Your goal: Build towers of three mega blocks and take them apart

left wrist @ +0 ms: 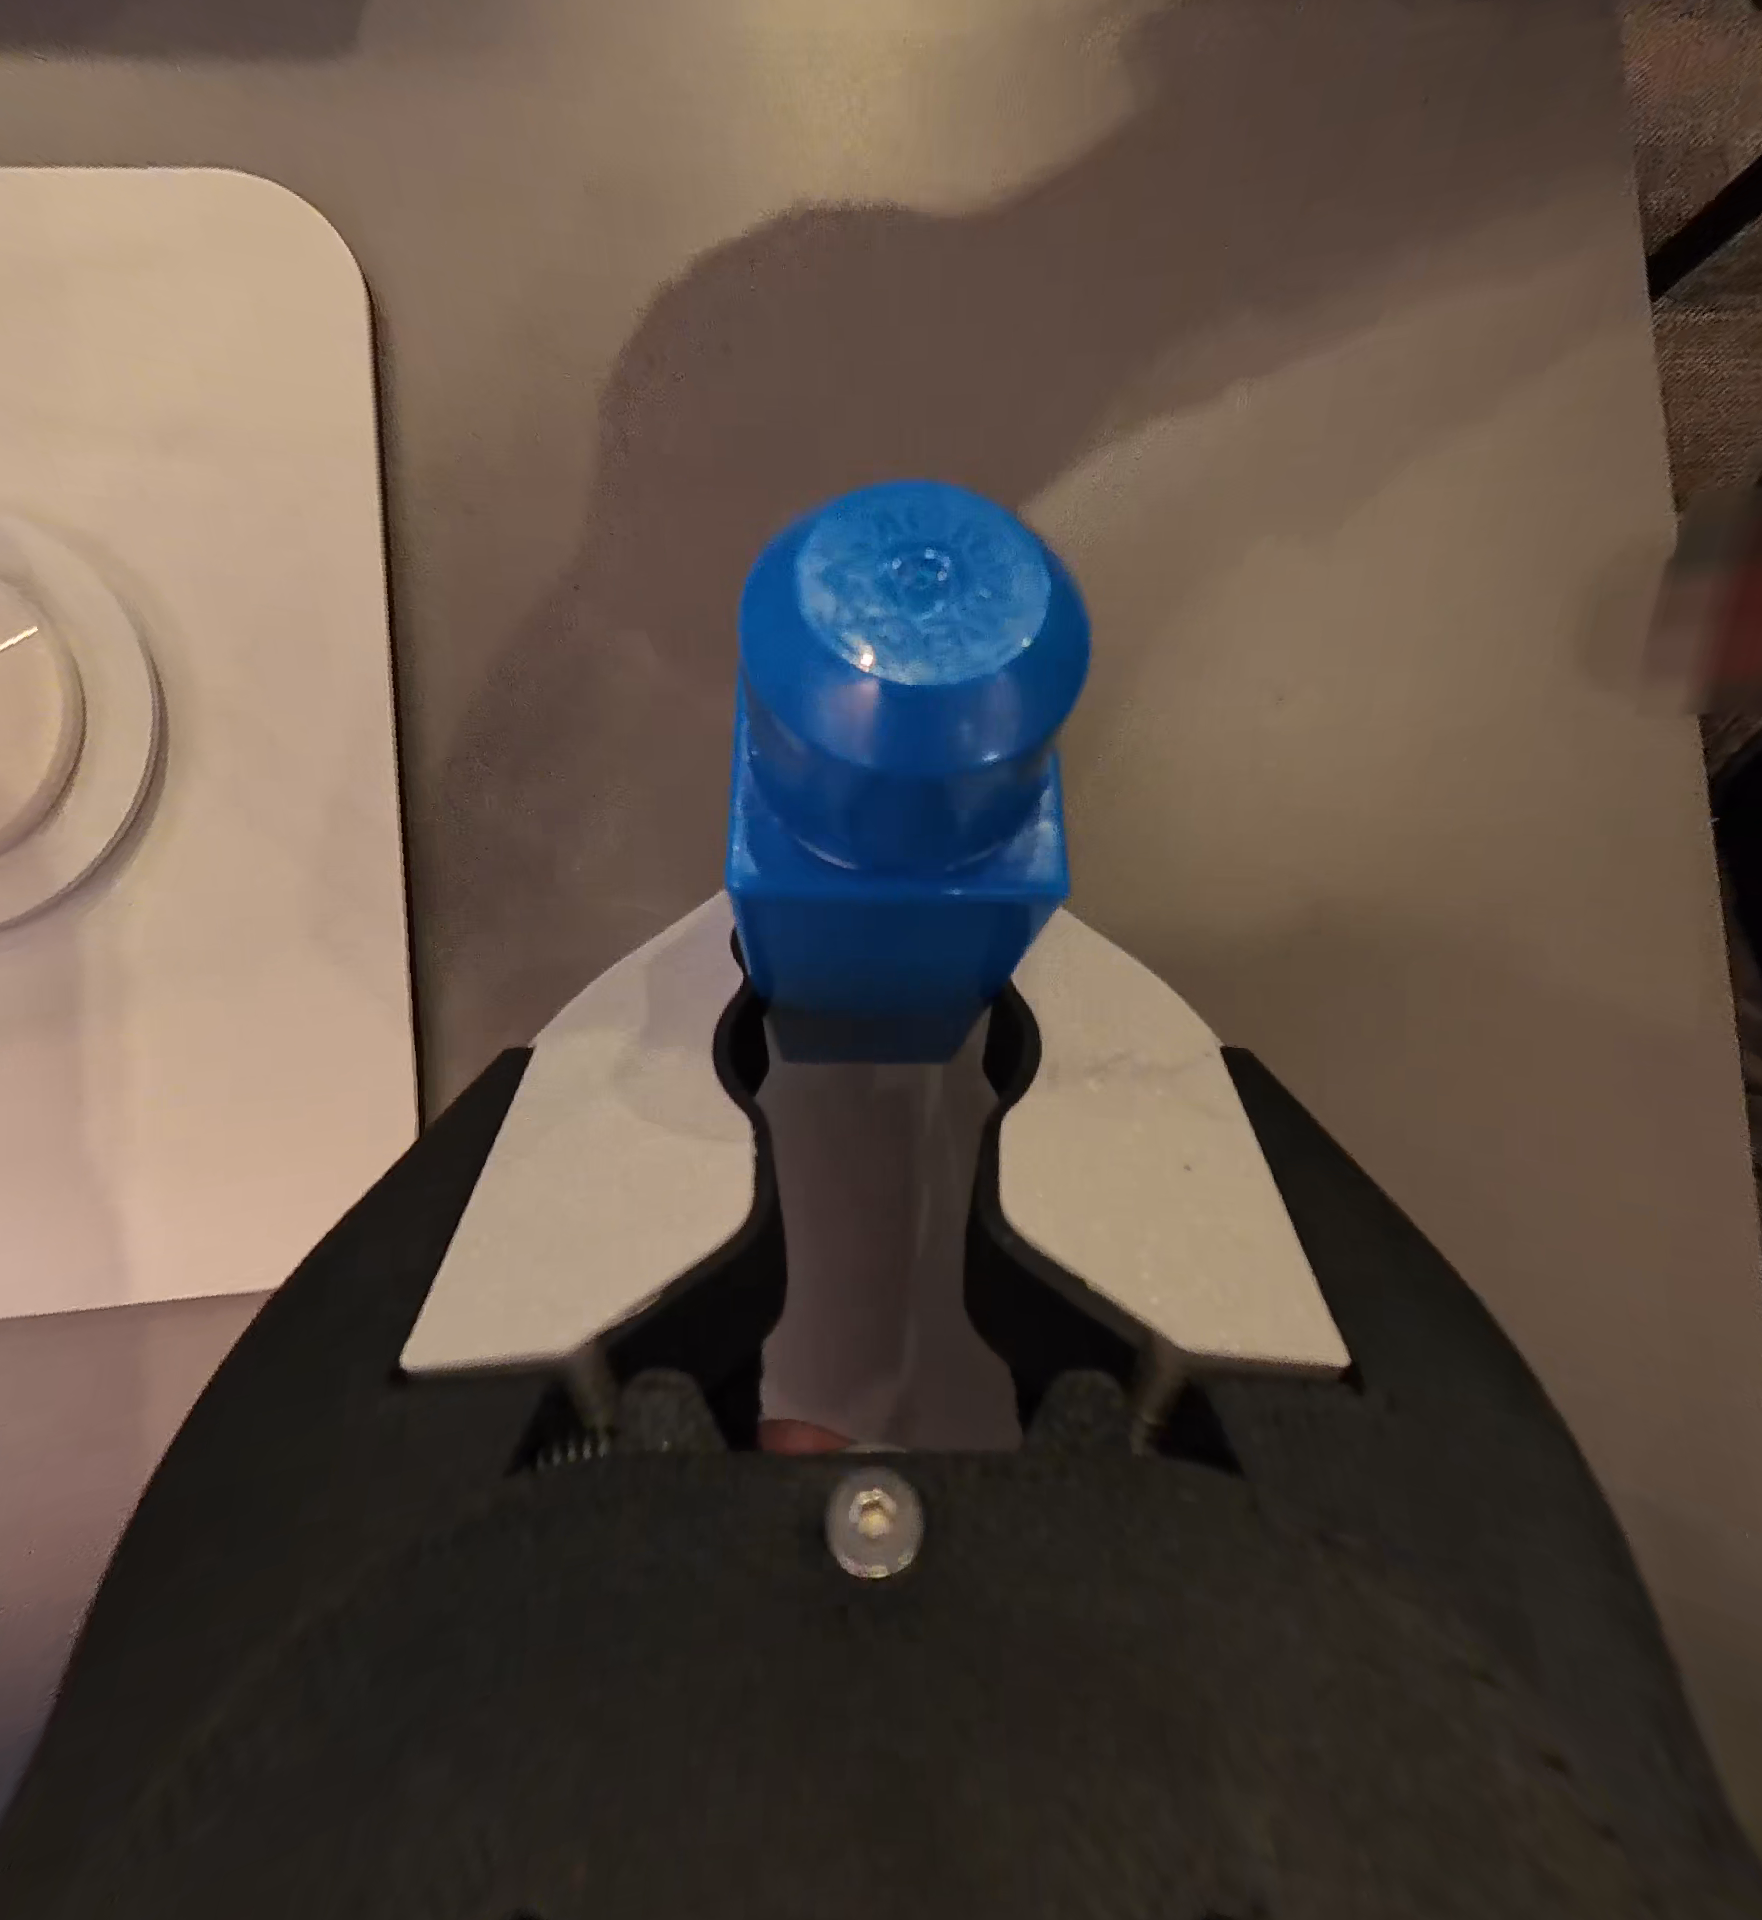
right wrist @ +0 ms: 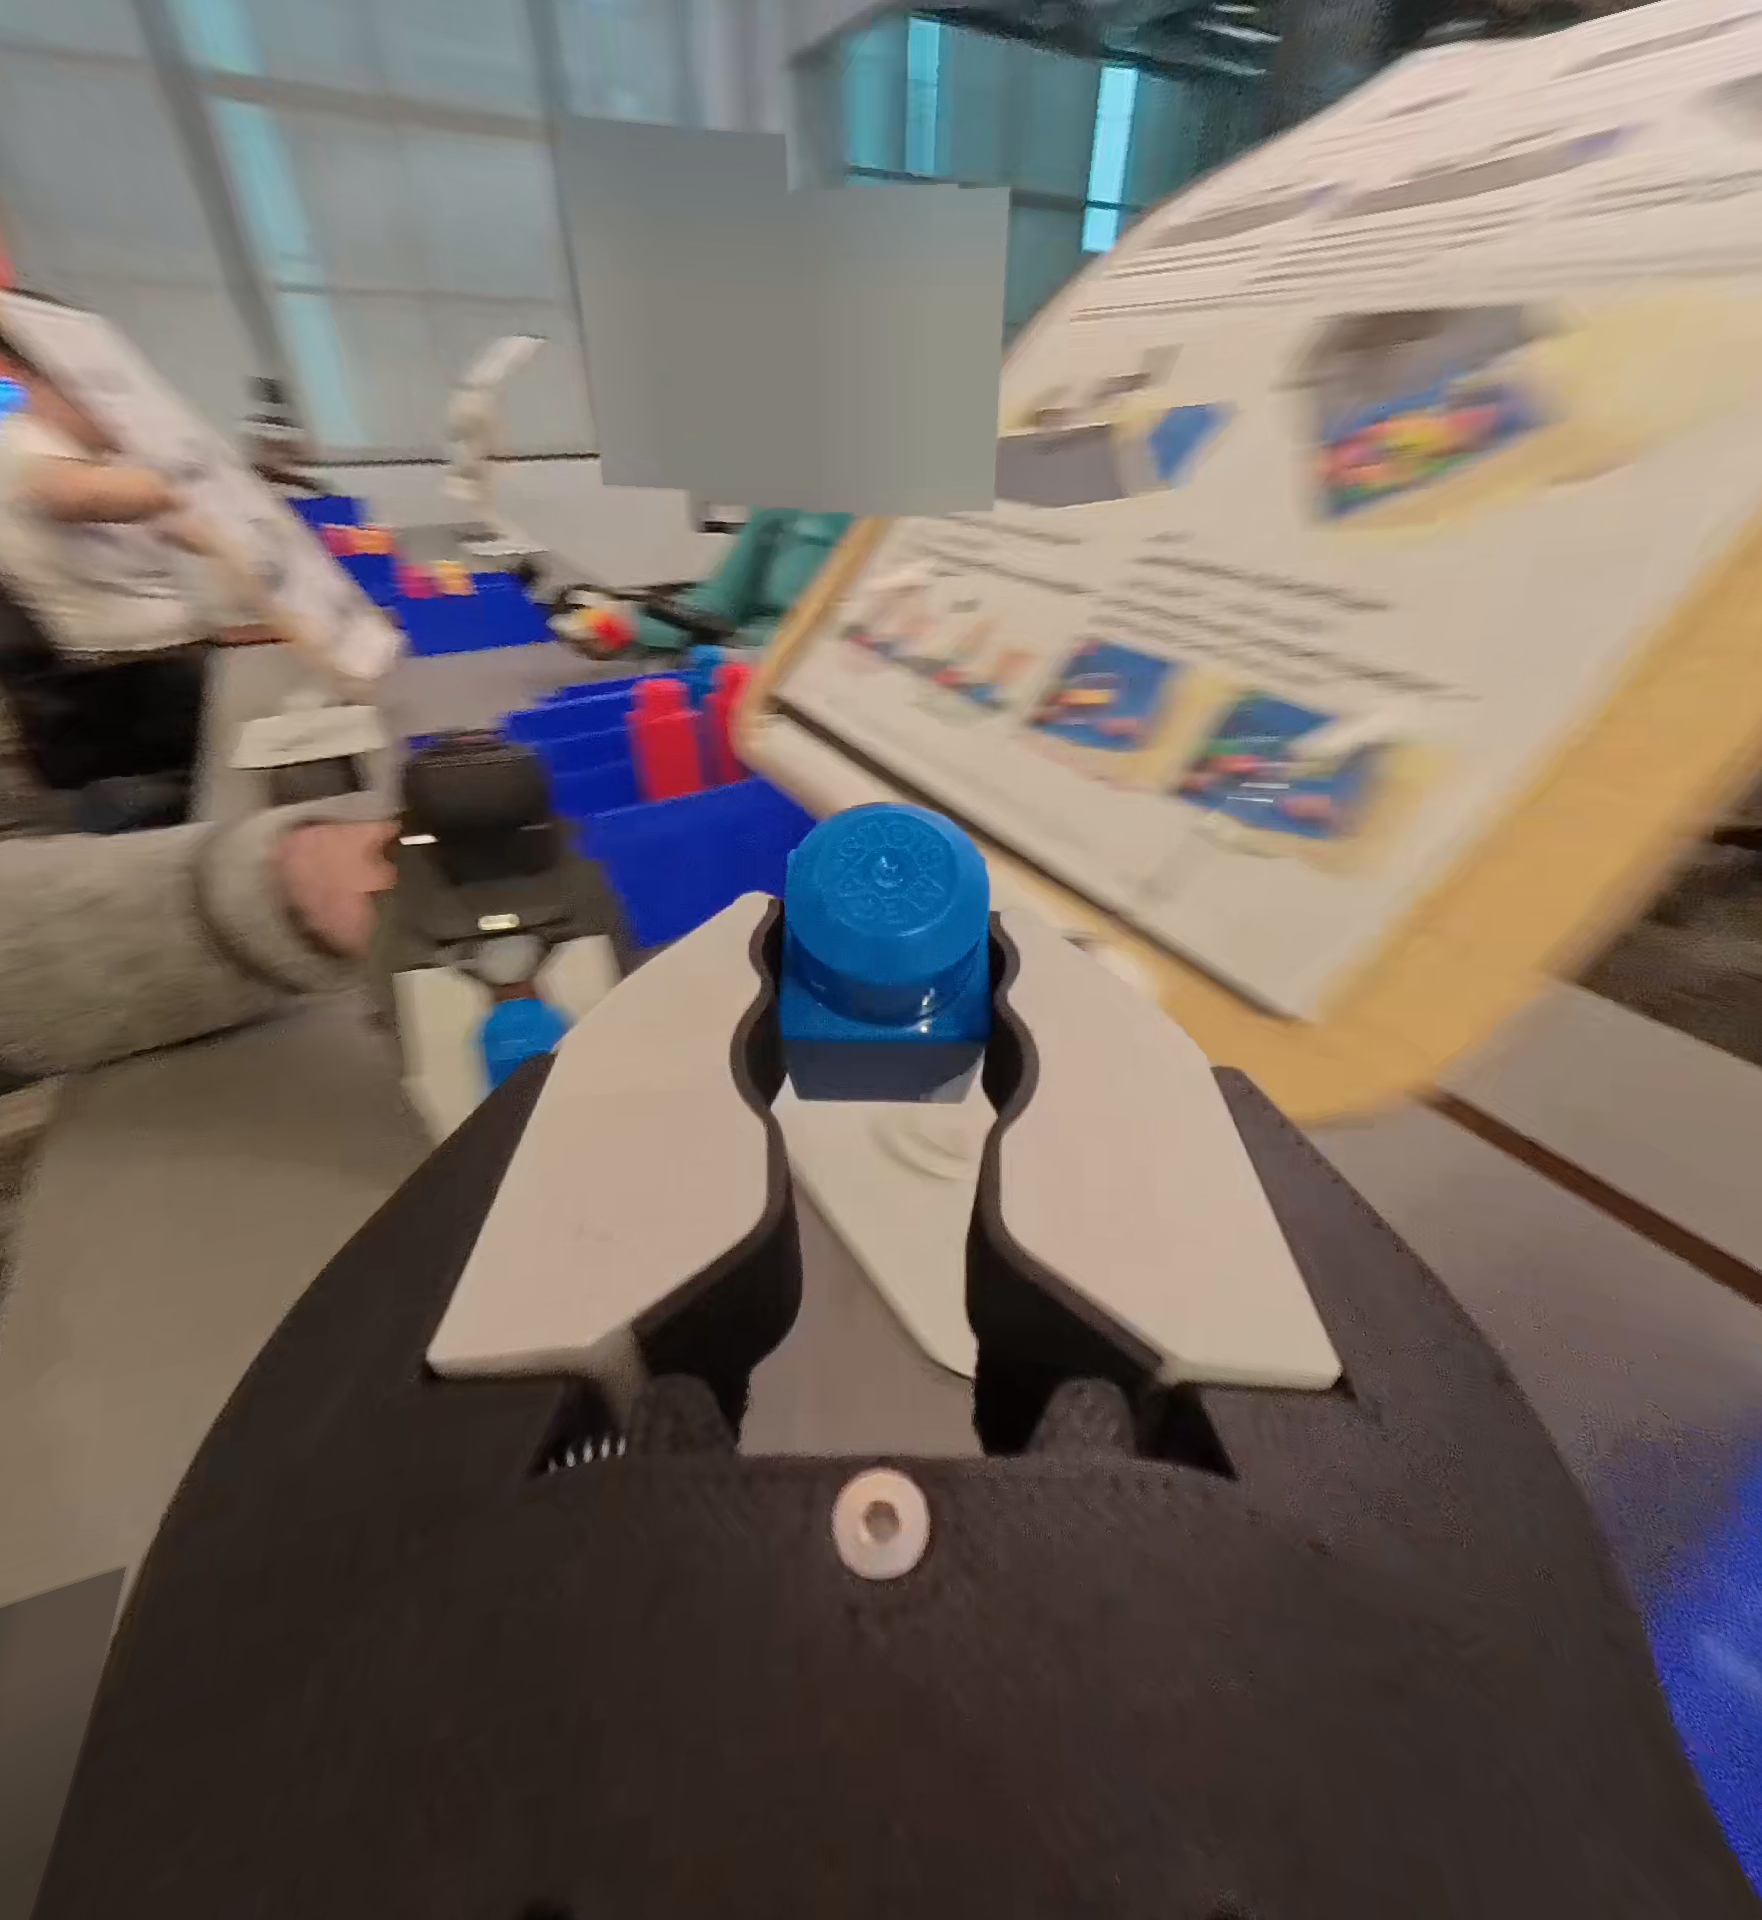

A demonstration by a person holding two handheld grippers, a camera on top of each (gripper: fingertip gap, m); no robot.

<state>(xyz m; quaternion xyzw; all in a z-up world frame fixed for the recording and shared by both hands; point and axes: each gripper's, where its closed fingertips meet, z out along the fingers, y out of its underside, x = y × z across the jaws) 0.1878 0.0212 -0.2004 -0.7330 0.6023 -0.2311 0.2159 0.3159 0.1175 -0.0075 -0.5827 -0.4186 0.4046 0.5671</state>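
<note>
Grey tabletop [left wrist: 1272, 935] is seen below, with blue bins [right wrist: 690, 862] far off. A blue block [left wrist: 892, 831] is clamped by the left gripper [left wrist: 882, 997] above the table; another blue block [right wrist: 882, 977] is gripped by the raised right gripper [right wrist: 882, 997].

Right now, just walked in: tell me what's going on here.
A person is working two handheld grippers, and each is clamped on a single-stud blue block. The left gripper holds its blue block stud-forward above the grey table, beside a white tray. The right gripper holds another blue block raised in the air. The two blocks are apart, not stacked. Behind are blue bins with red towers and a tilted poster board.
</note>
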